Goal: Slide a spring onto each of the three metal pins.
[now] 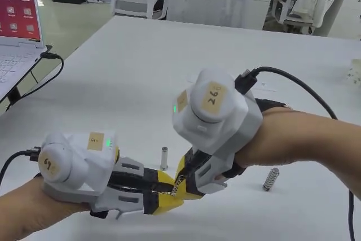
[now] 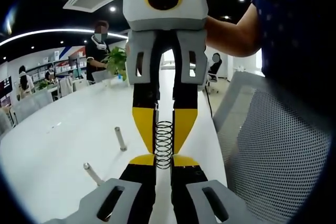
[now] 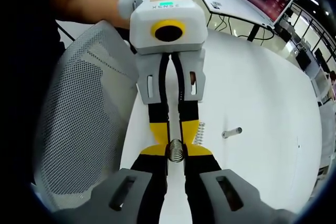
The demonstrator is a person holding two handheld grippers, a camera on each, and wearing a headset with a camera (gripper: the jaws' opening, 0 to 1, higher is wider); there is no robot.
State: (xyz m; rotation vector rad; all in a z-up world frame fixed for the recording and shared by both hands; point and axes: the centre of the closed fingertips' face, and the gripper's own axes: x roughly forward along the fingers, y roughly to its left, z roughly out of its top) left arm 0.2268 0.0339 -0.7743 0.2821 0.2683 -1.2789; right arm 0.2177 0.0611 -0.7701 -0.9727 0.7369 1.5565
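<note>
In the head view, my left gripper [image 1: 169, 194] and my right gripper [image 1: 183, 184] meet tip to tip low over the white tabletop [image 1: 141, 66]. A small coiled steel spring [image 1: 179, 182] sits between their yellow tips. A short silver metal pin [image 1: 164, 158] stands upright just beyond them, bare. A second loose spring [image 1: 271, 179] lies on the table well off to the right. I judge that threading is not yet begun and the coil is being steadied between my two grippers.

In the left gripper view, my own jaws are drawn together on the spring's near end, and the right jaws close on it further along. A nearer bare pin [image 2: 92, 173] and a farther bare pin [image 2: 121, 138] stand off to the left.

In the right gripper view, I see the coil end-on, pinched between my own tips, with the left jaws facing it. Next, one gripper should let go. The other must bring the coil's open end squarely over a pin's top and lower it straight, or the coil may snag.
</note>
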